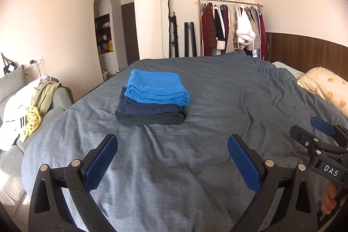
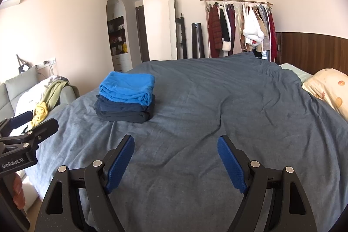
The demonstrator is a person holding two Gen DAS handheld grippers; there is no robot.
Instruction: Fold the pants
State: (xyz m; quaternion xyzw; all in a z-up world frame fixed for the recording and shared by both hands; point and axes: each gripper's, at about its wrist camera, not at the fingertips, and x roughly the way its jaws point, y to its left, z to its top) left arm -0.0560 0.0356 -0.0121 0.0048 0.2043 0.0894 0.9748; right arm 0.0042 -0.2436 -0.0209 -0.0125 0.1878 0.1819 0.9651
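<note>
Left wrist view: the left tongs (image 1: 173,140) are seen spread wide apart above the grey duvet of the bed (image 1: 217,101), with nothing between the blue pads. The right tongs (image 2: 175,142) are likewise held apart and empty over the same duvet. The folded pants (image 1: 152,97) are stacked near the middle of the bed, ahead of both tongs and well apart from them: a bright blue pair on top, a navy pair under it and a dark grey pair at the bottom, all three lying flat and squared up. A patterned pillow (image 1: 328,88) is seen at the right edge of the bed. A sofa (image 1: 13,84) beside the bed on the left is loaded with loose clothes in white, green and yellow. A clothes rack (image 1: 230,25) against the far wall is filled with hanging coats and jackets, and an arched shelf niche (image 1: 104,36) in the left wall is packed with small items too blurred to tell apart.
</note>
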